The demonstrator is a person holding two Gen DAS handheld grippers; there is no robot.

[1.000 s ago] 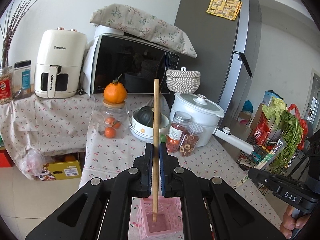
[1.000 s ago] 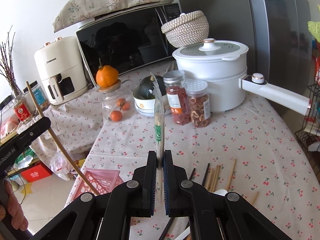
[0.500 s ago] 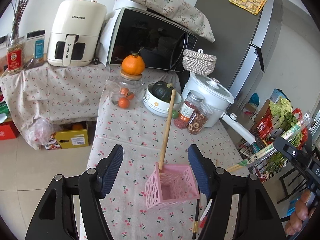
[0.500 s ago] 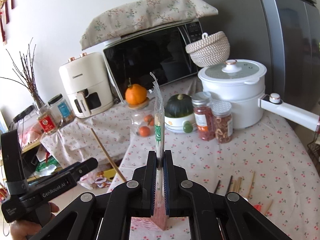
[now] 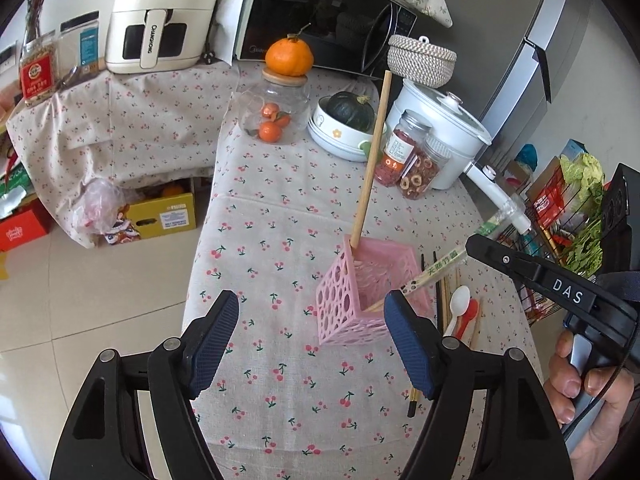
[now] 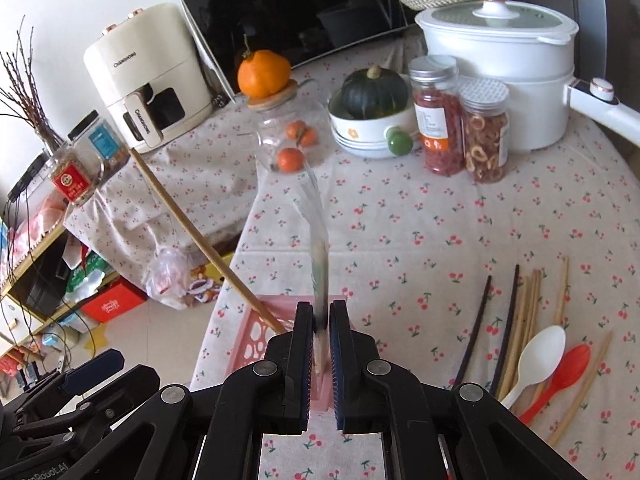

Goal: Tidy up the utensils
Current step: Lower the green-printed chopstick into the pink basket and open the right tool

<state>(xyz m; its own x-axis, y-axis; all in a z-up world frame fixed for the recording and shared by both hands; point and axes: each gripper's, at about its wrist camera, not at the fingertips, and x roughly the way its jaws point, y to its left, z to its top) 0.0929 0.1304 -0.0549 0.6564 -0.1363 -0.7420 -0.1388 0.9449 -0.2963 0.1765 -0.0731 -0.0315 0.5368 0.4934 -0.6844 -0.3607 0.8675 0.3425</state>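
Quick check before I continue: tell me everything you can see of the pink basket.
The pink basket is a small square holder, seemingly plastic, its walls pierced with round holes and its top open. It stands upright on the cherry-print tablecloth, left of the loose chopsticks and spoons. One bamboo chopstick leans in its far corner, sticking well above the rim. The wrapped chopsticks held by the right gripper reach down into its opening. The open left gripper touches nothing of it.

The left gripper (image 5: 312, 332) gapes wide apart; the right gripper (image 6: 320, 320) pinches nearly closed, fingers pointing forward.
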